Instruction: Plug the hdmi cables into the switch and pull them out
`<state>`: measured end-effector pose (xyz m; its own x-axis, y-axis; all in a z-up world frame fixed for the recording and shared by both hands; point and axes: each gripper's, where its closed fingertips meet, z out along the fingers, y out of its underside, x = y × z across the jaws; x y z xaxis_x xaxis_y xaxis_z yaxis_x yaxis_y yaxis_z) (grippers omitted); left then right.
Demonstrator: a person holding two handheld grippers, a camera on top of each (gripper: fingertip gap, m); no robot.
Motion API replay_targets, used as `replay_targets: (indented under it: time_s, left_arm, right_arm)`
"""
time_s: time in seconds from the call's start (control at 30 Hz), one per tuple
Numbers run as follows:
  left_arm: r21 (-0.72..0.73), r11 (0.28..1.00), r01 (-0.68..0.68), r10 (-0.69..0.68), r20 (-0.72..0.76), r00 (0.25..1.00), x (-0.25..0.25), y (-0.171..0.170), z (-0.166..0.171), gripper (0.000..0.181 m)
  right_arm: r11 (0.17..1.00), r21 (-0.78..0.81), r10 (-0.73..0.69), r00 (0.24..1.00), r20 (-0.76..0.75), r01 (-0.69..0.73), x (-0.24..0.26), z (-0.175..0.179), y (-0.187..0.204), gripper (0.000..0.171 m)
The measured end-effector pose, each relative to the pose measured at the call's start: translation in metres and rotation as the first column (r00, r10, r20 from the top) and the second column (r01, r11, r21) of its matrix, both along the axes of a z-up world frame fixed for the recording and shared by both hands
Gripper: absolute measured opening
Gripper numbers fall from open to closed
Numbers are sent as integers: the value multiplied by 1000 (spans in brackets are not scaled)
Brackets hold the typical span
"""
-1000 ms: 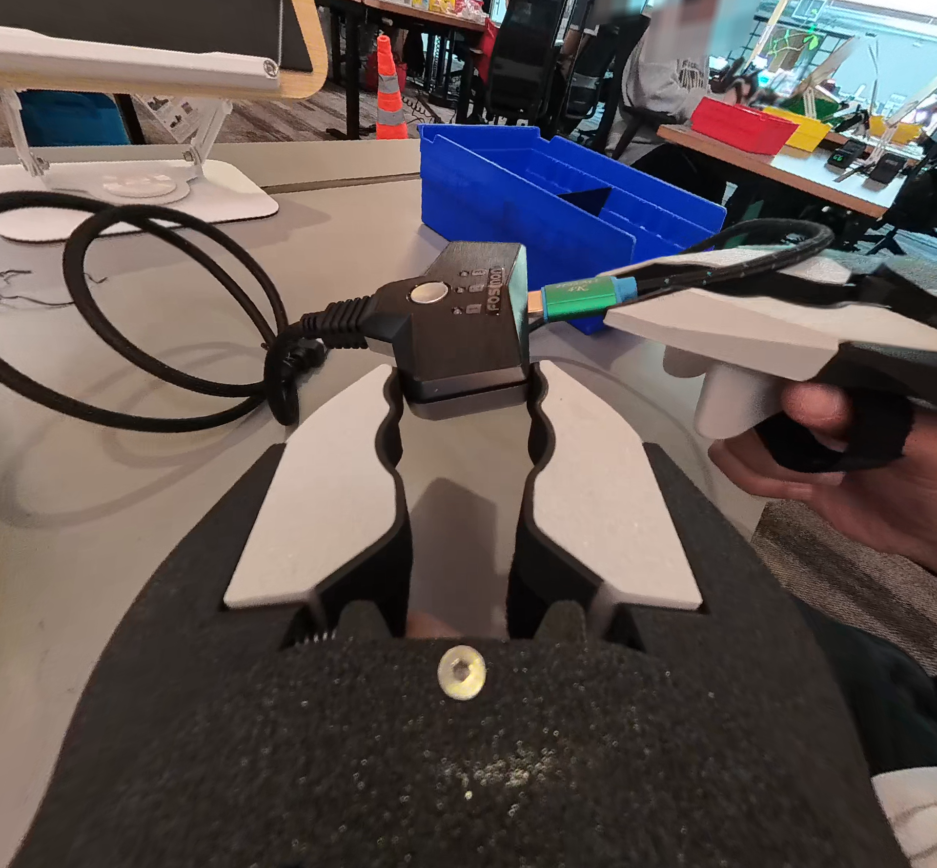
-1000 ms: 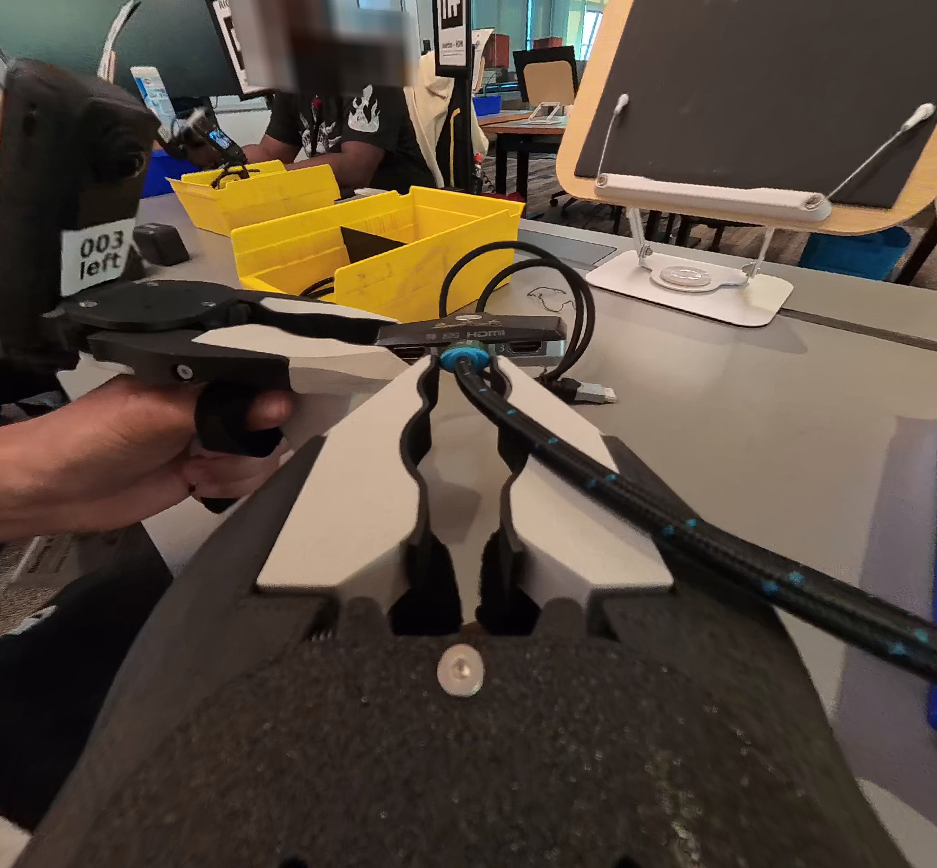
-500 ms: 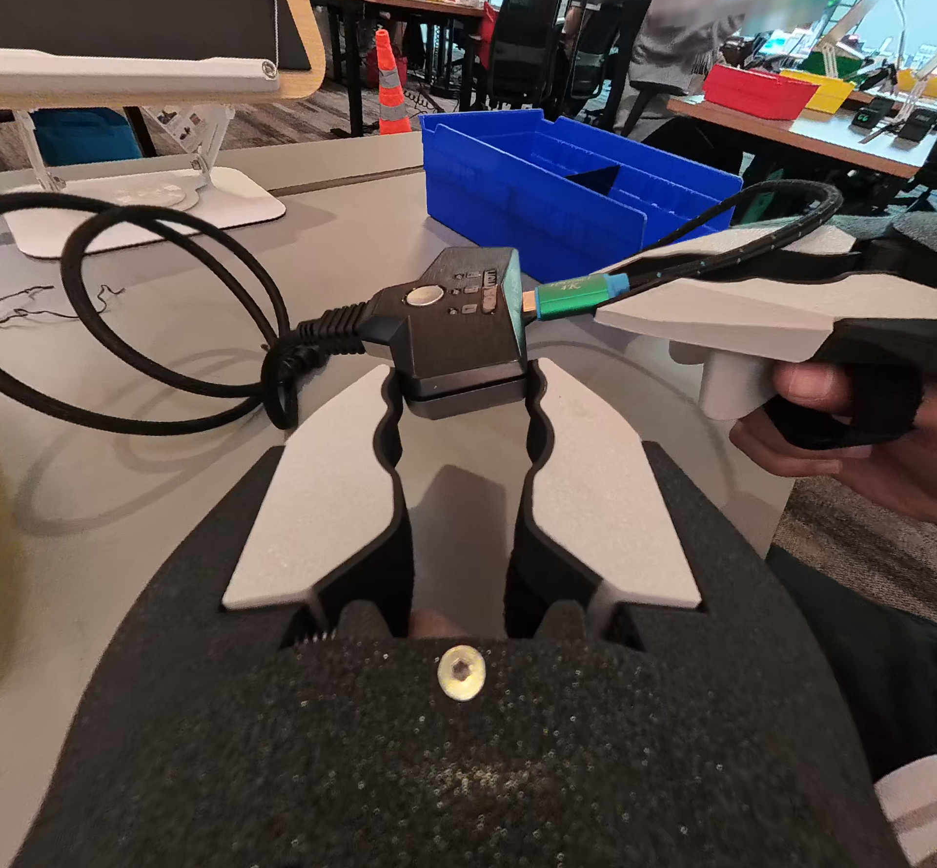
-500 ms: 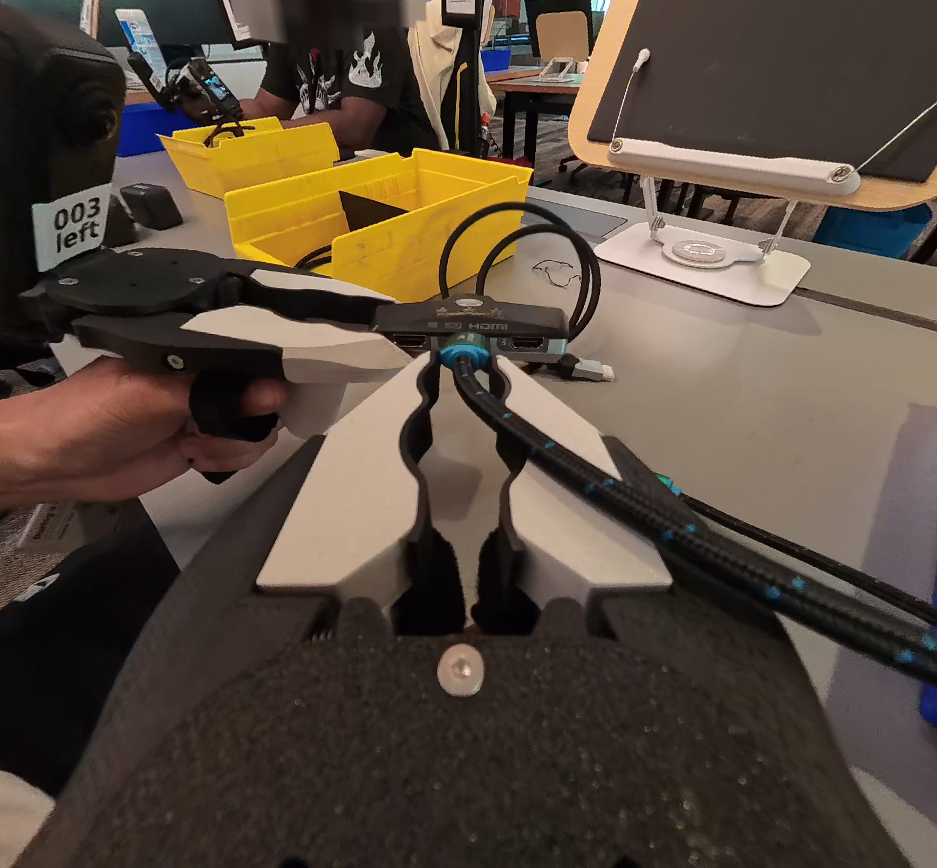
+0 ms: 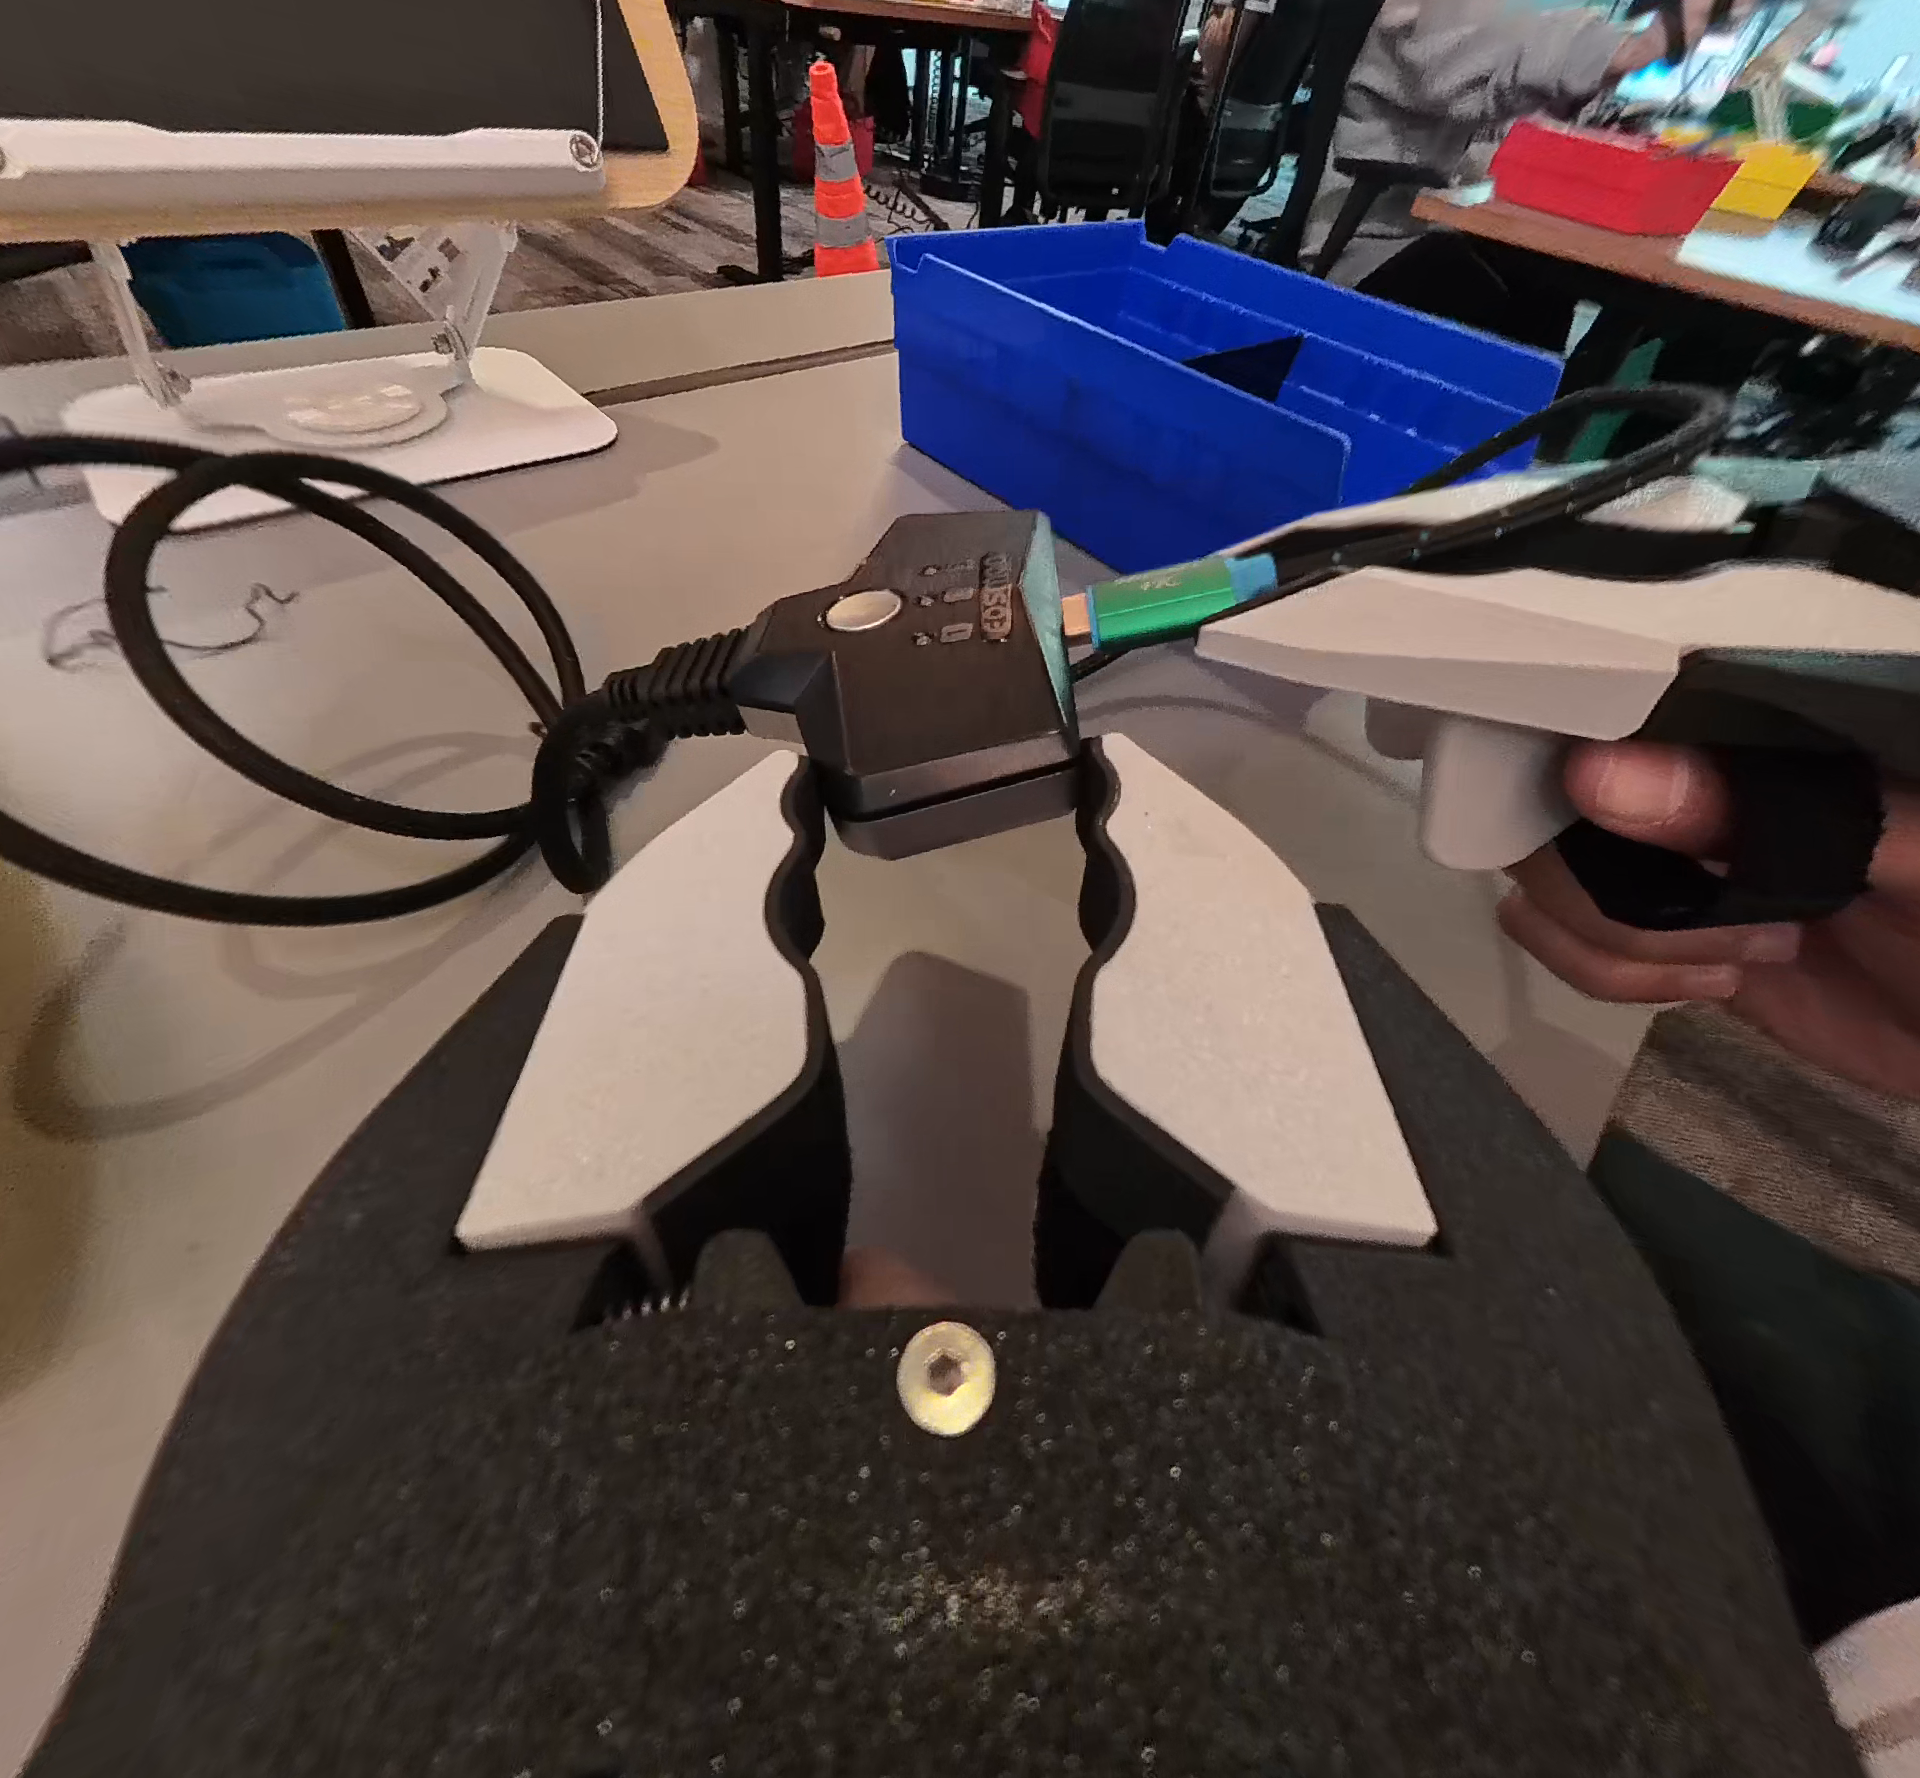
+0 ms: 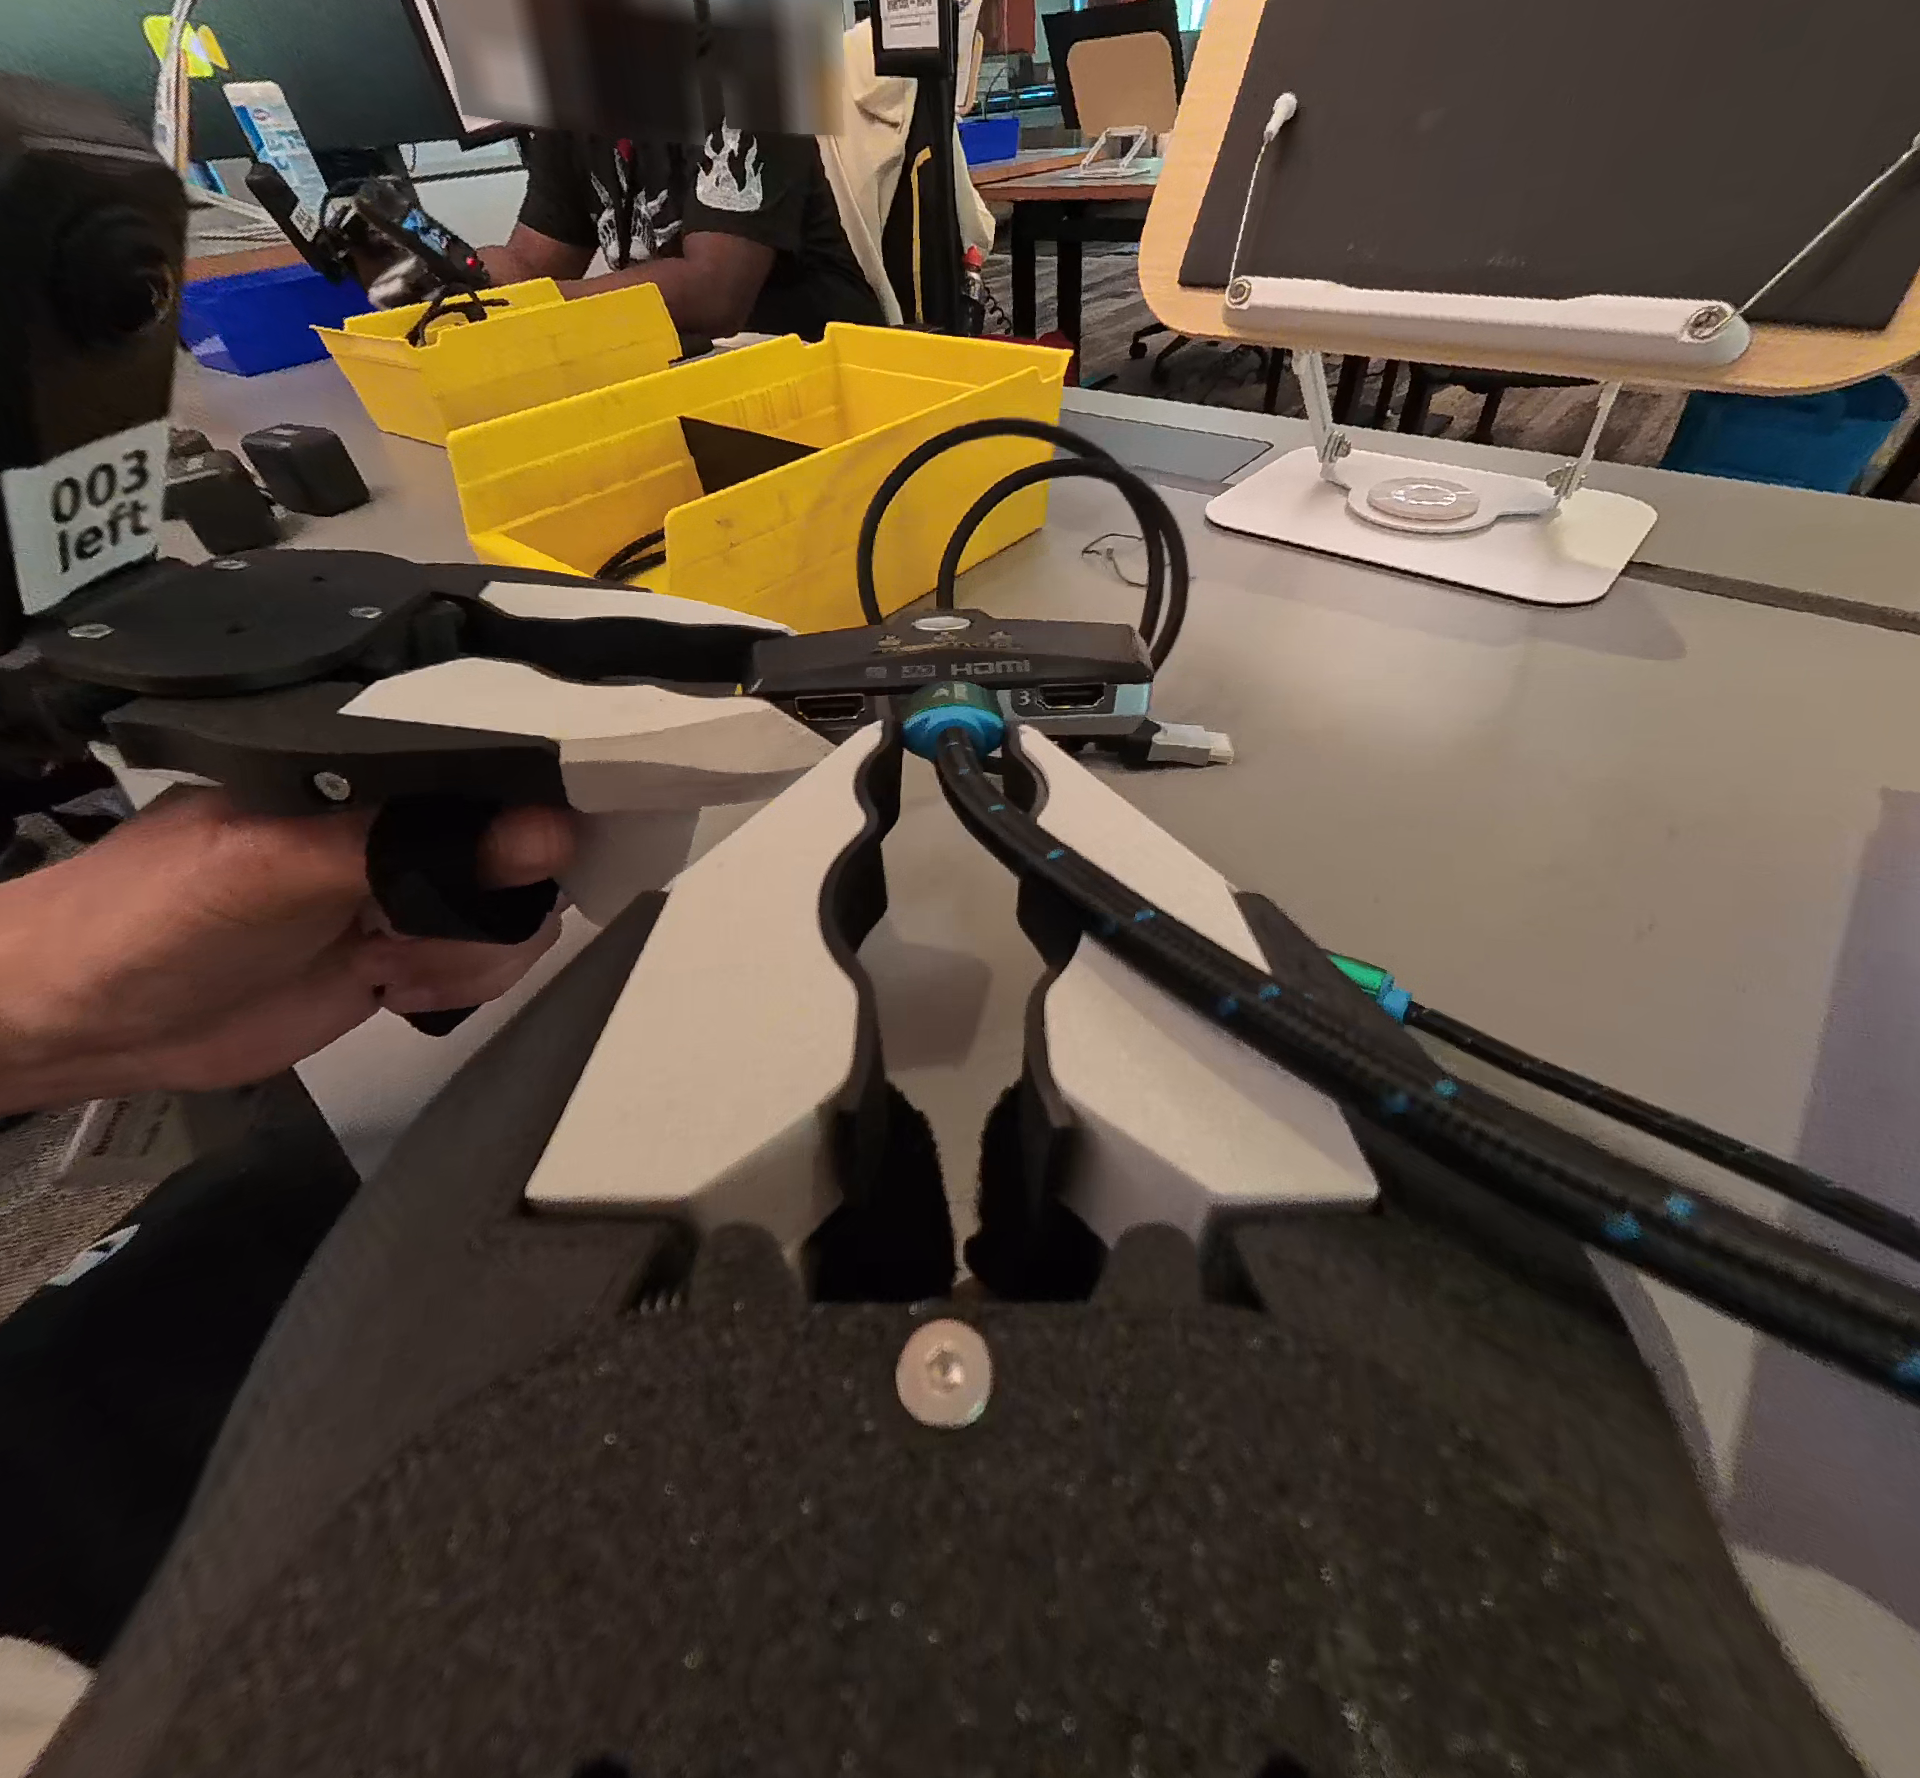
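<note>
Right, quick pass:
Left gripper (image 5: 948, 772): jaws clamped on the near end of the switch, one finger on each side; person's hand (image 6: 260, 939) on its trigger.
Switch (image 5: 935, 679): small black box held above the grey table (image 5: 727, 481), round button and small indicator marks on top; side facing the right gripper shows three ports in a row.
Switch pigtail (image 5: 312, 648): thick black cable out of the switch's left end, looped on the table, its metal plug (image 6: 1184, 746) lying free just beyond the switch.
Right gripper (image 6: 951, 741): fingers closed on the green plug, gripping it just behind the port face; hand (image 5: 1704, 907) on its handle at right.
Green plug (image 5: 1164, 598): green shell with blue collar, gold tip at the switch's middle port; bare metal shows between shell and port, so not fully seated, depth unclear.
Braided cable (image 6: 1351, 1053): black with blue flecks, runs from the plug back over the right gripper's right finger.
Second plug (image 6: 1366, 985): green and blue, lying on the table right of the right gripper, thin black lead trailing off right.
Yellow bin (image 6: 790, 481): far left of the switch, open, black divider inside.
Blue bin (image 5: 1143, 398): far side of the table beyond the switch.
Stand (image 5: 343, 409): white base, far left, tilted dark board on it.
</note>
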<state>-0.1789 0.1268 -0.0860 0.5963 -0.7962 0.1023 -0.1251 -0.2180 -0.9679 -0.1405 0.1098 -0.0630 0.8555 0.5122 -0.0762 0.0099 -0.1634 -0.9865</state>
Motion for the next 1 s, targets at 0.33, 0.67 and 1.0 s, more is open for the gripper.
replay_targets:
  time_s: [0.33,0.67,1.0]
  left_arm:
    - [44,998,-42,42,13,999,-3,15,2,47]
    - [16,999,-28,28,16,999,-1,9,-3,47]
    - [62,998,12,-9,-41,999,1,5,-3,47]
  right_arm:
    - [999,-41,10,990,-143,-16,5,0,6,24]
    - [1000,22,15,993,-121,-13,6,8,0,13]
    - [998,55,36,999,-2,-36,7,5,-3,11]
